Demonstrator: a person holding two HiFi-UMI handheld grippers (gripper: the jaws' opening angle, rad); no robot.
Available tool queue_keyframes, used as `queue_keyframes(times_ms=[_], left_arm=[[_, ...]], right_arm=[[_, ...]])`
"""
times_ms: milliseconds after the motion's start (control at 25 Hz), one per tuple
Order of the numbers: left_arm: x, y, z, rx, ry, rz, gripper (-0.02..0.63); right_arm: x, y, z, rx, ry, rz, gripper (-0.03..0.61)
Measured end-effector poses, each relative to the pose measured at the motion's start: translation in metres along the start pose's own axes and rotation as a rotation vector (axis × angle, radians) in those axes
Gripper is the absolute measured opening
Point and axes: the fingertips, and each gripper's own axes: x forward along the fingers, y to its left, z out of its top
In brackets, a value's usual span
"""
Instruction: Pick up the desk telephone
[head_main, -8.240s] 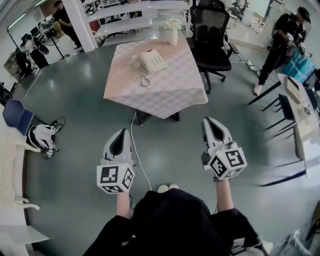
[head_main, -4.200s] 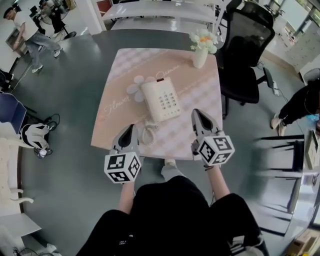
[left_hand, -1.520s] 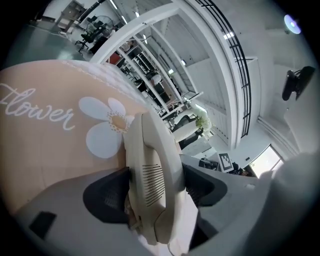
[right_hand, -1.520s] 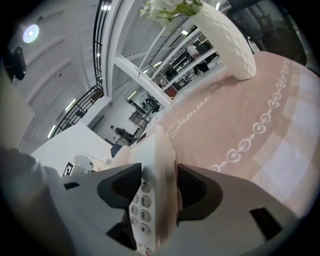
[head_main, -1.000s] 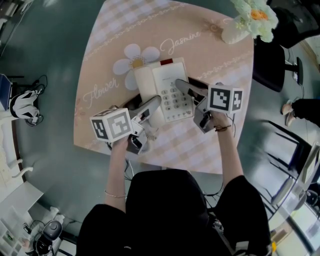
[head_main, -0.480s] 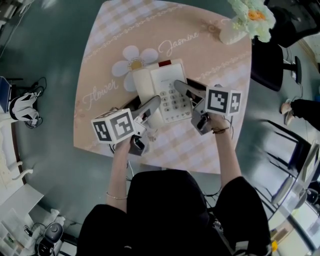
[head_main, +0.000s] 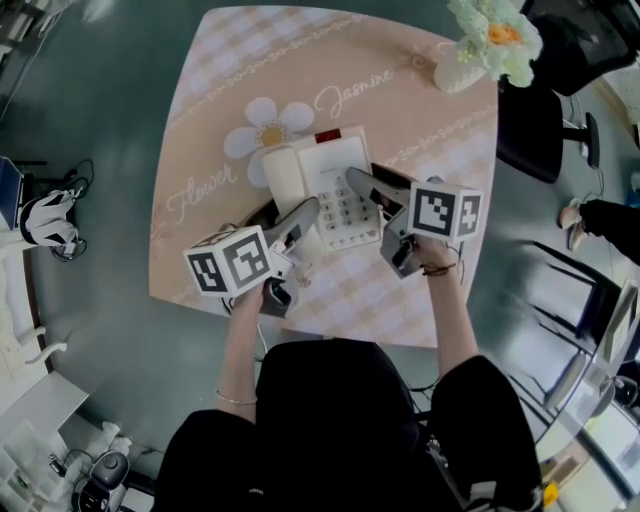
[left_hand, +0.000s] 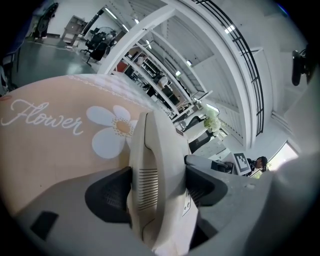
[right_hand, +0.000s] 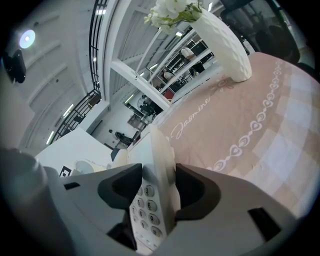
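Clamping the desk telephone (head_main: 322, 185) from both sides, the two claws have it between them. The left claw (left_hand: 157, 185) is closed on the handset (left_hand: 149, 150) side. The right claw (right_hand: 155, 187) pinches the opposite edge of the base, just beside the keypad (right_hand: 144, 207). In the head view the left claw (head_main: 300, 212) and right claw (head_main: 365, 188) angle in toward each other over the telephone, which lies mid-surface. Whether it has cleared the cloth I cannot tell.

It looks like hollow, stiff plastic: probably light, smooth and rather slippery under the pads. The handset likely only rests in its cradle, so squeezing it against the base seems wise, and both claws should rise level or it may tip out. The right claw's thin edge hold could twist loose if the lift is uneven.

Just beyond the claws the pink checked surface (head_main: 220, 90) is bare apart from its printed daisy (head_main: 268, 135), leaving open room ahead and straight up. Farther off, ahead and right of the right claw, a white vase of flowers (head_main: 470, 55) stands near the surface's far corner, well apart from the telephone. Past that edge sits a black office chair (head_main: 530, 120).
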Motion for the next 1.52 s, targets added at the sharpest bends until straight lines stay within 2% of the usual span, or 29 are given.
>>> queue_keyframes(times_ms=[560, 1240, 1520], left_arm=[[-0.025, -0.024, 0.010, 0.025, -0.053, -0.001, 0.333], [-0.072, -0.086, 0.013, 0.060, -0.084, -0.047, 0.333], [-0.090, -0.107, 0.015, 0.090, -0.097, -0.042, 0.334]], right_arm=[[-0.023, 0.030, 0.007, -0.008, -0.062, 0.013, 0.199], [-0.085, 0.085, 0.019, -0.032, -0.171, 0.004, 0.201], [-0.107, 0.104, 0.022, -0.034, -0.216, 0.014, 0.201]])
